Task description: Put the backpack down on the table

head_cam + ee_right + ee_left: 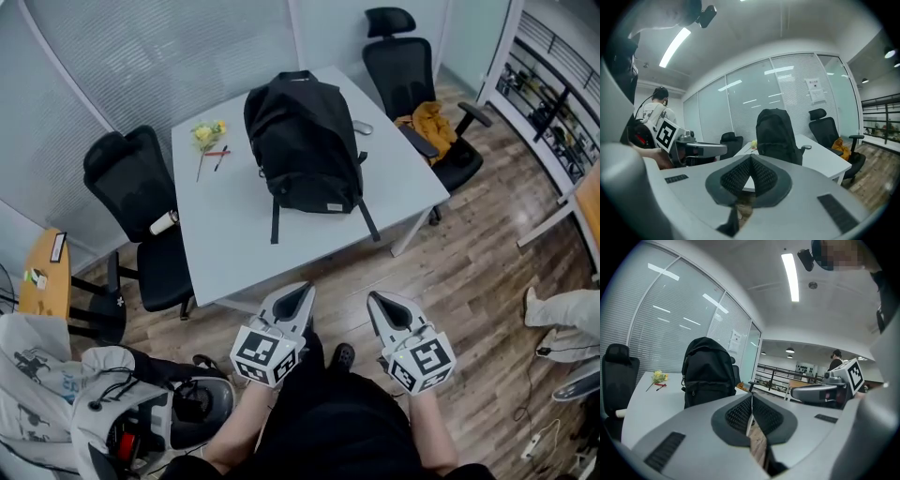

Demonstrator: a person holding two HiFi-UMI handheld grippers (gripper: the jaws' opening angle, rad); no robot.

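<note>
A black backpack (305, 142) stands upright on the white table (225, 234), with straps hanging toward the near edge. It also rises ahead in the left gripper view as the backpack (708, 372) and in the right gripper view as the backpack (776, 133). My left gripper (302, 293) and right gripper (377, 300) hover side by side just off the table's near edge, apart from the bag. Both are shut with nothing between their jaws. The left gripper (751, 398) and right gripper (750, 160) show their pads meeting at the tips.
Black office chairs stand left (141, 202) and far right (417, 80) of the table; the right one holds an orange garment (429, 122). A small yellow flower and pens (210, 137) lie on the table's left part. A seated person (84, 403) is at lower left.
</note>
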